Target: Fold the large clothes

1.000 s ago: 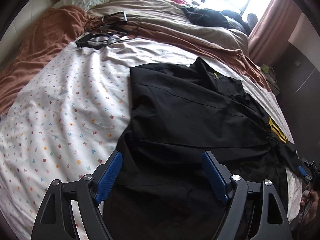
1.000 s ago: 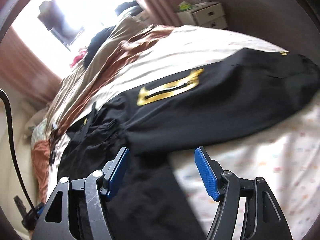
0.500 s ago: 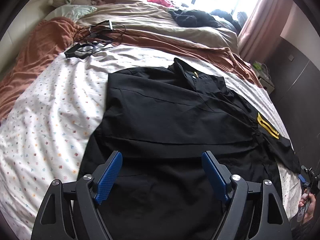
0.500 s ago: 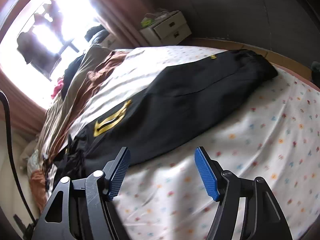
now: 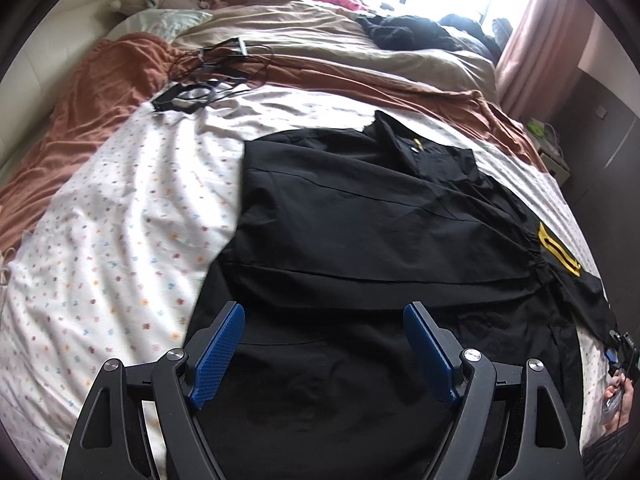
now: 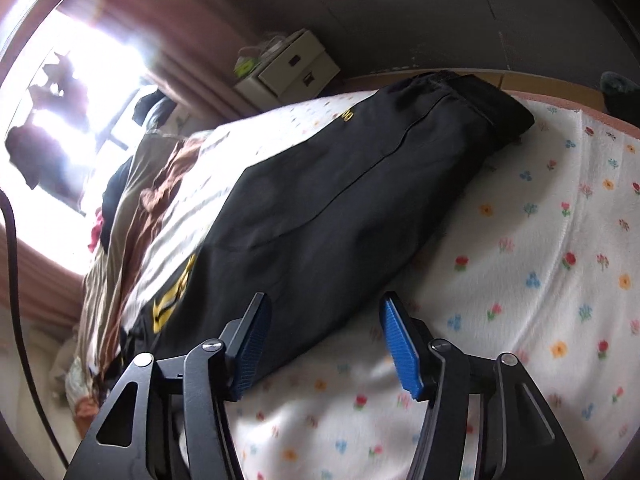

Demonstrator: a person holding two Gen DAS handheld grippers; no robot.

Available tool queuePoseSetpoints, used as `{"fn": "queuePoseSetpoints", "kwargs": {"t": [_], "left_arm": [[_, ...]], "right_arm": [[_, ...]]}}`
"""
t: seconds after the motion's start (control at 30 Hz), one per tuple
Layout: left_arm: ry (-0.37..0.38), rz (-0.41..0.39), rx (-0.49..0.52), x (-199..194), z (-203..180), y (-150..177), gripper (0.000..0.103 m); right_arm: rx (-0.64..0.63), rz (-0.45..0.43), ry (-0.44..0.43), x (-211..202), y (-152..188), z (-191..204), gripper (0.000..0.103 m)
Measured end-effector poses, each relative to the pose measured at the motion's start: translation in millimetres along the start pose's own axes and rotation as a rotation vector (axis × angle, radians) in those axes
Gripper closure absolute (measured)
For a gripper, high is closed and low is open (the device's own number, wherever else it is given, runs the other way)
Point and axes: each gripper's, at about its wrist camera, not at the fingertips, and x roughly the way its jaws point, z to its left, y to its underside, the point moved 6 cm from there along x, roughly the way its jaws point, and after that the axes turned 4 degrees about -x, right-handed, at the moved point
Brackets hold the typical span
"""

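Black jacket (image 5: 360,240) flat on bed (image 5: 120,220); left gripper (image 5: 324,344) jaws wide apart above it; right gripper (image 6: 322,340) angled down over sleeve (image 6: 360,200), jaws just closing, nothing gripped; yellow print unreadable.

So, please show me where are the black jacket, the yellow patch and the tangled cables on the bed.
black jacket (image 5: 360,232), left wrist view, middle of its back panel
yellow patch (image 5: 558,250), left wrist view, centre of the patch on the sleeve
tangled cables (image 5: 216,66), left wrist view, middle of the bundle

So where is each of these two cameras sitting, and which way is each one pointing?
Left wrist: sits on the left tool, looking down over the black garment on the floral sheet toward the window; its own open blue fingers show, plus a hand at the right edge.
Right wrist: sits on the right tool, low over the black sleeve; open fingers show.
Shared: garment, sheet, window.
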Motion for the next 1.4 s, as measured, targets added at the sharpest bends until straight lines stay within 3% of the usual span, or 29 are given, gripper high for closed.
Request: {"fn": "queuePoseSetpoints", "kwargs": {"t": [0.07,0.17,0.23,0.4,0.67,0.83,1.03,1.4], "left_arm": [[-0.010,-0.001,-0.007,-2,7,1,0.020],[-0.021,-0.007,-0.010,-9,19,3,0.020],[-0.022,-0.016,-0.009,-15,24,4,0.020],[-0.047,-0.048,-0.005,-33,48,7,0.020],[-0.035,-0.080,-0.045,-57,82,11,0.020],[-0.022,-0.102,-0.079,-71,103,13,0.020],[0.008,-0.126,-0.155,-89,137,15,0.020],[0.042,-0.155,-0.213,-108,190,26,0.020]], "right_arm": [[0.033,-0.021,0.022,2,-10,-8,0.050],[0.060,-0.039,0.074,3,-25,-21,0.080],[0.056,-0.040,0.039,1,-33,-16,0.094],[-0.094,-0.118,-0.013,-35,-47,38,0.097],[-0.317,-0.169,-0.189,-101,-42,185,0.098],[-0.453,-0.176,-0.296,-137,-16,287,0.098],[-0.564,-0.161,-0.378,-158,24,381,0.098],[-0.687,-0.095,-0.425,-157,102,477,0.098]]}}
